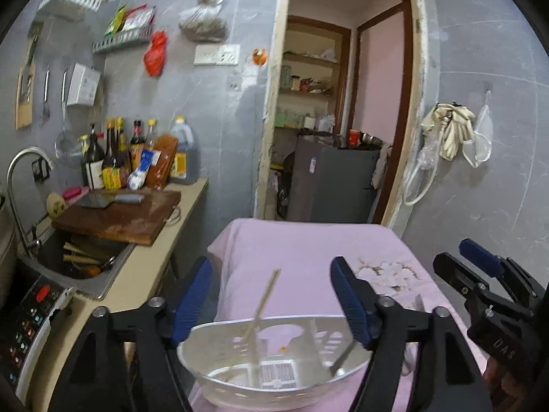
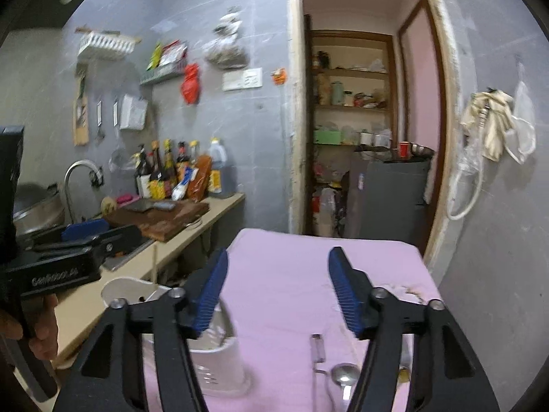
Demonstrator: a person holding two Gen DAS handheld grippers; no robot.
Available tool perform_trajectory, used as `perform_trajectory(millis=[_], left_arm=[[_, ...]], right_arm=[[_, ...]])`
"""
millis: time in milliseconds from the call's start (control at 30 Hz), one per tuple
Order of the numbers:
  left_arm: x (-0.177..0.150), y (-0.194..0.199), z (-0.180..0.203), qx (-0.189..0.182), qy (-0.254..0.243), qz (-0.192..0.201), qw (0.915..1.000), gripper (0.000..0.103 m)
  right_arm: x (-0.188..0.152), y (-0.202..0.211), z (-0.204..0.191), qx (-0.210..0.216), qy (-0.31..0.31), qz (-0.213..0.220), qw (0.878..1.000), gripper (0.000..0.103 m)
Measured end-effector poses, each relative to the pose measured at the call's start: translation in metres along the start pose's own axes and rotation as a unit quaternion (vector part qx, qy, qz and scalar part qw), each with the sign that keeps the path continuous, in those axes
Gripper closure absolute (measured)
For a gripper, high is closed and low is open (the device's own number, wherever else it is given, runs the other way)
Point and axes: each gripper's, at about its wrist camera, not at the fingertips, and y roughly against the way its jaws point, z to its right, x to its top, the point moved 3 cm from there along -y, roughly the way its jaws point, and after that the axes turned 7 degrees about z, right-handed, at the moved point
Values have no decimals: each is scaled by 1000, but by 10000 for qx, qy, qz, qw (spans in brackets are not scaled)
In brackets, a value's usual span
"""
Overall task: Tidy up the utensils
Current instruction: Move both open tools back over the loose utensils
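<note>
A white plastic utensil holder (image 1: 274, 374) stands on the pink-clothed table (image 1: 302, 250), close under my left gripper (image 1: 272, 300). A pale chopstick (image 1: 264, 305), blurred, leans in the holder, and a dark-handled utensil (image 1: 343, 357) rests against its right side. My left gripper is open, its blue pads wide apart and touching nothing. My right gripper (image 2: 278, 292) is open too, with nothing between its pads. The holder (image 2: 216, 360) sits below its left finger. A metal spoon (image 2: 343, 374) and a slim metal peeler-like tool (image 2: 317, 346) lie on the cloth (image 2: 281, 274) at the bottom.
To the left runs a counter (image 1: 178, 213) with a wooden cutting board (image 1: 120, 216), a cleaver, sauce bottles (image 1: 137, 154) and a sink (image 1: 79, 257). A doorway (image 1: 343, 120) opens behind the table. Each gripper shows in the other's view: right gripper (image 1: 459, 261), left gripper (image 2: 99, 233).
</note>
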Motion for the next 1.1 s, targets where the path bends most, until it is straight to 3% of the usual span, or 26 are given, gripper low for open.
perform_trajectory(millis=[133,333,700,1100], left_arm=[[5,7,27,-66,47,195,9998,14],[1,9,73,-139,-5,346,9993,5],[-23,-1,160,-175,-182,394,9989,4],[-85,-50,213,-262,-216,-307,9990,4]], right_arm=[[9,14,34,-231,-164,127,9995,21],[16,37,87,-615,-200,317,9974,4],[-5,58,180,-983,-328,264,9943,2],[-77,31,253,-1081,-554,-367,9919,2]])
